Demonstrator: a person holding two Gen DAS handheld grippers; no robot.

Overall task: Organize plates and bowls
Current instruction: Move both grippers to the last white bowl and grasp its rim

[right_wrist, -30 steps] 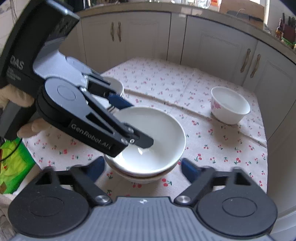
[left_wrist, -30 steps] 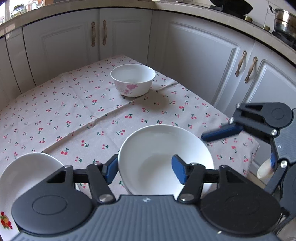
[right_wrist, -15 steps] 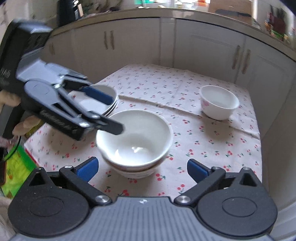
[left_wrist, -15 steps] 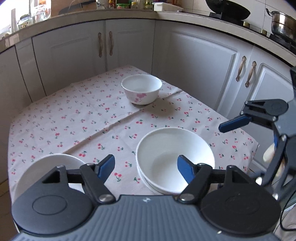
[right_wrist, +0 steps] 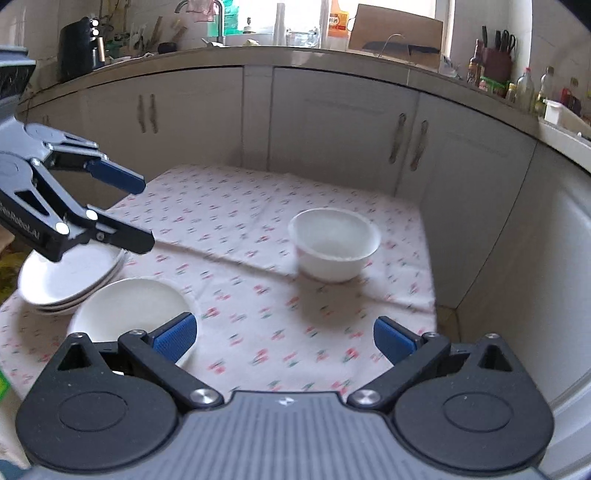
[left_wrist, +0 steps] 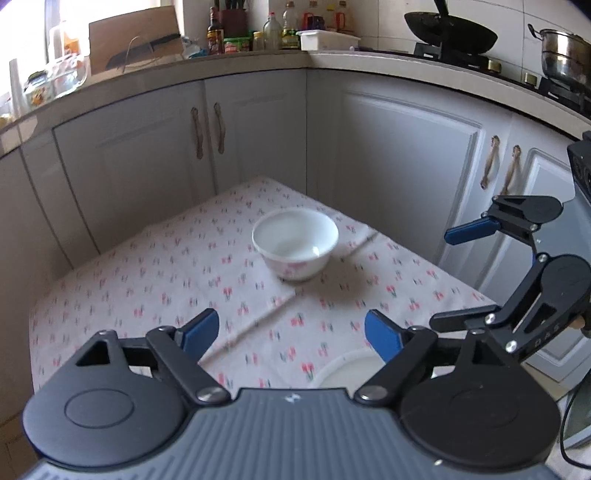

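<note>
A small white bowl with a pink flower [left_wrist: 295,243] stands alone on the far part of the cherry-print tablecloth [left_wrist: 166,280]; it also shows in the right wrist view [right_wrist: 334,243]. Stacked wide white bowls [right_wrist: 129,314] sit near the front left, their rim just visible in the left wrist view [left_wrist: 340,369]. A stack of white plates [right_wrist: 70,277] lies left of them. My left gripper [left_wrist: 291,332] is open and empty above the table; it also shows in the right wrist view [right_wrist: 142,218]. My right gripper [right_wrist: 282,336] is open and empty, raised above the cloth.
White cabinets [left_wrist: 399,166] wrap closely around the table's far and right sides. The counter holds bottles [left_wrist: 273,35], a wok [left_wrist: 450,35] and a steel pot [left_wrist: 565,55]. The table's right edge [right_wrist: 432,295] drops off beside the cabinets.
Both grippers have pulled up and back from the stacked wide bowls, which now sit low in both views. The small bowl now lies ahead of both. Both stay open.
</note>
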